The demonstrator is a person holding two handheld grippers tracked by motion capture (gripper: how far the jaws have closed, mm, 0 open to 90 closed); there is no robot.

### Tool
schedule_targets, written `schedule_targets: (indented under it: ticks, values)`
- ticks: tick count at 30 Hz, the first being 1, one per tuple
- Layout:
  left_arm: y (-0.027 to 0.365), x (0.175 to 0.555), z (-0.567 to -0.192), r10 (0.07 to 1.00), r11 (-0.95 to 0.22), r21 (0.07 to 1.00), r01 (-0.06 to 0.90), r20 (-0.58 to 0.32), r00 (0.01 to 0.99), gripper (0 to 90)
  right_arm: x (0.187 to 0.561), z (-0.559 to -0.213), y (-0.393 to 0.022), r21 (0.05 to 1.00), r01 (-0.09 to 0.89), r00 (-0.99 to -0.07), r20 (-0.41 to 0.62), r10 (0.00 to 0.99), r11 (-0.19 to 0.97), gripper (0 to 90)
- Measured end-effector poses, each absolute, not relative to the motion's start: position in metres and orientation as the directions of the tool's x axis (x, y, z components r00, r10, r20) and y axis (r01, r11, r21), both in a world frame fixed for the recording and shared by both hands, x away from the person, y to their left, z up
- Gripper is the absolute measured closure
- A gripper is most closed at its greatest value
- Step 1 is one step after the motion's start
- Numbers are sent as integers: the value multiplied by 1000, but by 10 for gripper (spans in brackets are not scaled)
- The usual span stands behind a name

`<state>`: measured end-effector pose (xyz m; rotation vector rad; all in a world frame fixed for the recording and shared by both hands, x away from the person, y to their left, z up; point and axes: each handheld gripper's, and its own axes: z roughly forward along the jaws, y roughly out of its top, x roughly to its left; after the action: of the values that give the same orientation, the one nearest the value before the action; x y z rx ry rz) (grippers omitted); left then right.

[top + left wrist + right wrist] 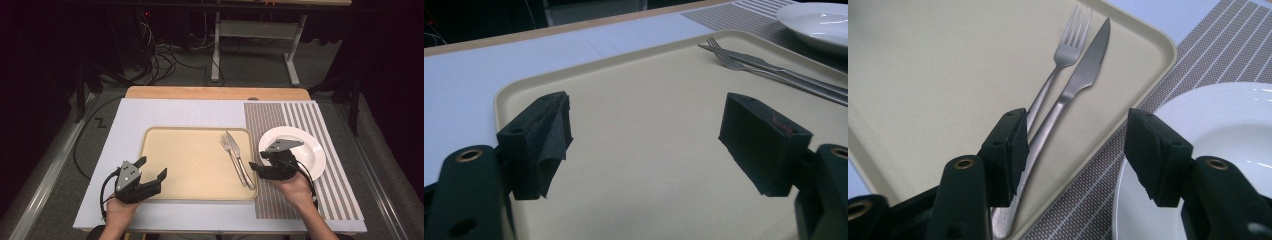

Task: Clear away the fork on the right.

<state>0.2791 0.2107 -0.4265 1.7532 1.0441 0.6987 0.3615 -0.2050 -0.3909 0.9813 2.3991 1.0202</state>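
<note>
A beige tray (190, 160) lies in the middle of the table. A steel fork (230, 145) and knife (240, 160) rest side by side at its right end. Just off the tray, a white plate (310, 150) sits on a striped placemat (300, 115). My right gripper (258, 160) hovers open between the plate and the cutlery handles. In the right gripper view, the right gripper (1078, 145) straddles the tray's corner, with the fork (1068, 45) and knife (1088, 65) ahead. My left gripper (152, 167) is open over the tray's near left corner, and nothing lies between the left gripper (649, 135) jaws.
A pale sheet (130, 120) covers the wooden table (215, 93) under the tray and placemat. Beyond the far edge, cables and a metal stand's legs (216, 65) lie on the floor. The plate (1228, 130) is close beside my right jaw.
</note>
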Motion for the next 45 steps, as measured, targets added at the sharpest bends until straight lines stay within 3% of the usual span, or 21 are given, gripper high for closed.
schedule_targets:
  ticks: [24,45]
  values:
    - [210,278,-426,880,-187,922,339,5,474,218,340,-396,-243,807,423,-656,-41,754,412,425]
    - [210,278,-426,880,-180,923,339,-3,475,218,319,-406,-274,859,386,-627,-23,779,336,359]
